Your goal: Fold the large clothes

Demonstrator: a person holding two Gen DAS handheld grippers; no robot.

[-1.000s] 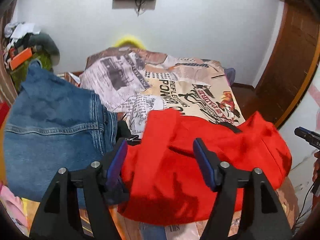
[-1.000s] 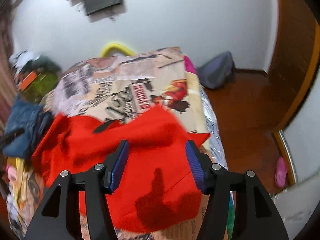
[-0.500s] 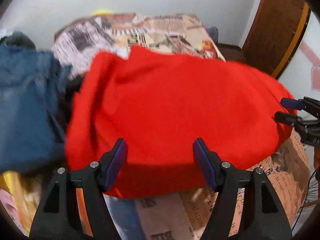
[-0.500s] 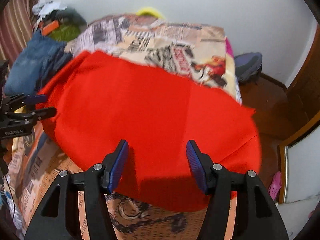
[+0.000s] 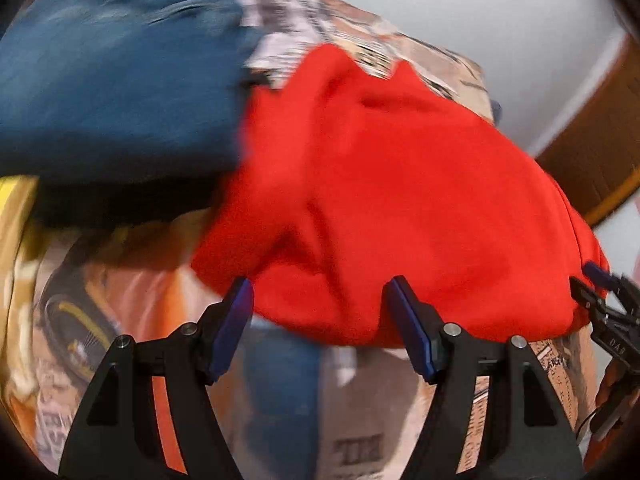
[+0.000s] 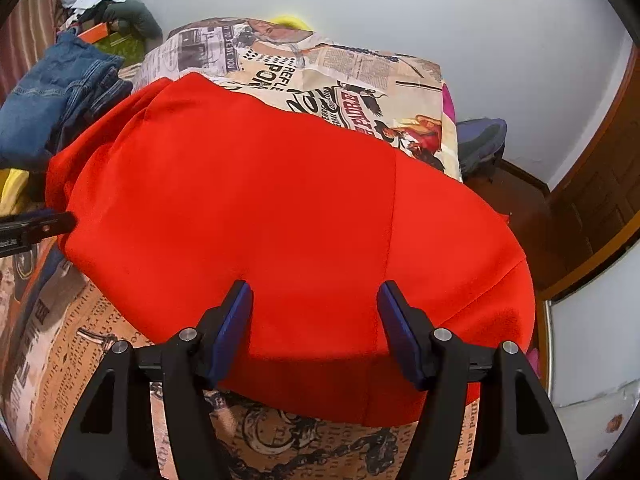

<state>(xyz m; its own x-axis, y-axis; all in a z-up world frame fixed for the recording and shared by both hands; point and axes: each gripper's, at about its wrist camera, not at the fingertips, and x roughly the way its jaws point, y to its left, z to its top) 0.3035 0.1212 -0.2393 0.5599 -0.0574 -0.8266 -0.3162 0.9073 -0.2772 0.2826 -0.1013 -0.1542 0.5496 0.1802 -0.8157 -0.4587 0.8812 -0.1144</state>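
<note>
A large red garment (image 6: 280, 208) lies spread across the bed with the newspaper-print sheet (image 6: 328, 68). My right gripper (image 6: 315, 286) hovers over its near hem. Its jaws are opening, with red cloth below them but not pinched. My left gripper (image 5: 319, 284) is open above the garment's (image 5: 400, 200) near left edge, which looks rumpled and blurred here. Nothing is between its pads. Each gripper shows in the other's view: the right gripper (image 5: 596, 280) at the garment's right corner, the left gripper (image 6: 40, 224) at its left edge.
Folded blue jeans (image 6: 52, 92) sit stacked left of the red garment, close to my left gripper in its view (image 5: 112, 80). A dark bag (image 6: 480, 140) lies on the floor beside the bed, near a wooden door (image 6: 600, 184). Clutter (image 6: 108, 12) is piled at the back left.
Both grippers sank toward the bed and now sit at the red garment's near edge. The garment went from bunched to spread out. The right jaws widened slightly.
</note>
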